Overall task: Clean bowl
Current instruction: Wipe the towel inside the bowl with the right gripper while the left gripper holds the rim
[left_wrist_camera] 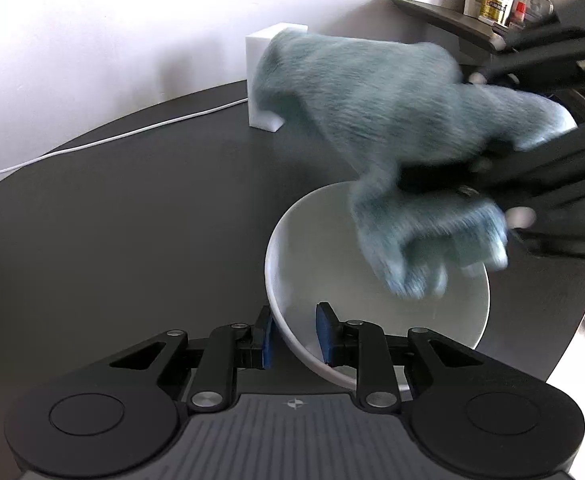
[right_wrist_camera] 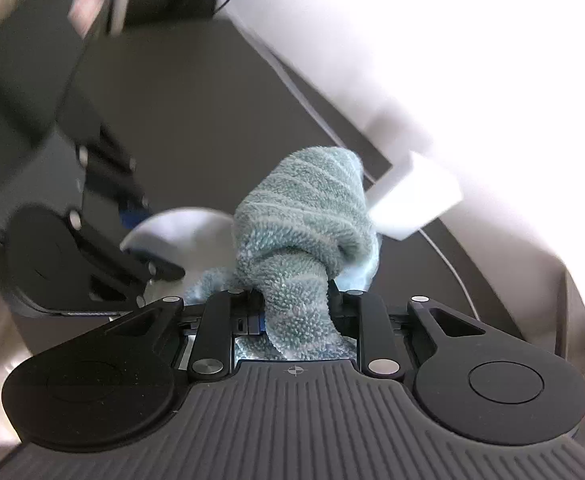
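**Bowl pinned by its rim, cloth bunched: watch for tipping and snagging**

Left wrist view:
- Your left hand-held gripper is nearly closed on the near rim of the white bowl, one blue pad outside the wall, one inside. The bowl sits on the dark table, right of centre.
- That is a thin pinch on a smooth, curved wall. If you press sideways with the cloth, I'd expect the rim to slide out of the pads or the bowl to tip up on its far edge.
- The blue-green cloth hangs from the right hand-held gripper, its loose end just over or inside the bowl; blur hides whether it touches.
- The cloth's upper part is in front of the white block, contact unclear. A wide sweep could knock it. The white cable lies well apart from the bowl.

Right wrist view:
- Your right hand-held gripper is clamped narrow on the cloth, which is rolled into a thick wad above the jaws.
- Little cloth extends past the grip here, so hard gripper parts may reach the bowl before fabric does: scrape risk.
- The left hand-held gripper sits close by at the bowl's rim. A circular wipe could collide with it or drag cloth into its linkage.
- The white block is just beside the wad.
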`<state>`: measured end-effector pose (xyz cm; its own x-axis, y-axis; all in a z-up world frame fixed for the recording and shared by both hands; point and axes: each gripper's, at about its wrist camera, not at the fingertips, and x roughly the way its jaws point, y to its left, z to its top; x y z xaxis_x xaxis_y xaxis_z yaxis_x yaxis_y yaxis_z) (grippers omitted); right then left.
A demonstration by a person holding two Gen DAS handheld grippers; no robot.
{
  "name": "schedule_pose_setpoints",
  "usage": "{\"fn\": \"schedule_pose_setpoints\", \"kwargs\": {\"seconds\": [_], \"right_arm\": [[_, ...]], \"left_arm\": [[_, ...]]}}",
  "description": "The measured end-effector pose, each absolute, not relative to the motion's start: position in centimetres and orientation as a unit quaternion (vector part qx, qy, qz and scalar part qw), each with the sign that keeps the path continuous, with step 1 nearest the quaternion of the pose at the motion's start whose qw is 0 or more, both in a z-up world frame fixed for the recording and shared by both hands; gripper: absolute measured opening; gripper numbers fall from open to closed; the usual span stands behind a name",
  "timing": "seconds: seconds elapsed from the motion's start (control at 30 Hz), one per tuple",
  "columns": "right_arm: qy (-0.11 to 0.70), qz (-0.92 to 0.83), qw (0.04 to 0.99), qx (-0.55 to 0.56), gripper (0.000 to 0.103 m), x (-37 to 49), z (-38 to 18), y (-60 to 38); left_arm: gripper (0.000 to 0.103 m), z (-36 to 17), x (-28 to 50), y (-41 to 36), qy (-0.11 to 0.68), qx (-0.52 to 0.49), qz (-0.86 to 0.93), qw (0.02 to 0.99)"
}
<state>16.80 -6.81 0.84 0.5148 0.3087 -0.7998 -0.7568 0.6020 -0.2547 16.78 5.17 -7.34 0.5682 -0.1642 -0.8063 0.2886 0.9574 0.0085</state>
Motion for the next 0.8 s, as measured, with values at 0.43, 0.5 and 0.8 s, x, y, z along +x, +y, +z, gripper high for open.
{"fn": "schedule_pose_setpoints", "kwargs": {"seconds": [0.43,0.5,0.8], "right_arm": [[0.42,0.331,0.81,-0.242,0.03,24.2,-6.0,-7.3],[0.365,0.346,0.799,-0.329,0.029,25.0,-7.4,-5.9],[0.306,0.427,0.753,-0.396,0.027,24.6,-7.3,-3.9]], "left_arm": [[0.025,-7.8,19.4,2.7,0.447,0.114,-0.146,0.875],[0.025,-7.8,18.9,2.6,0.447,0.118,-0.145,0.875],[0.028,-7.4,18.4,6.1,0.453,0.08,-0.117,0.88]]}}
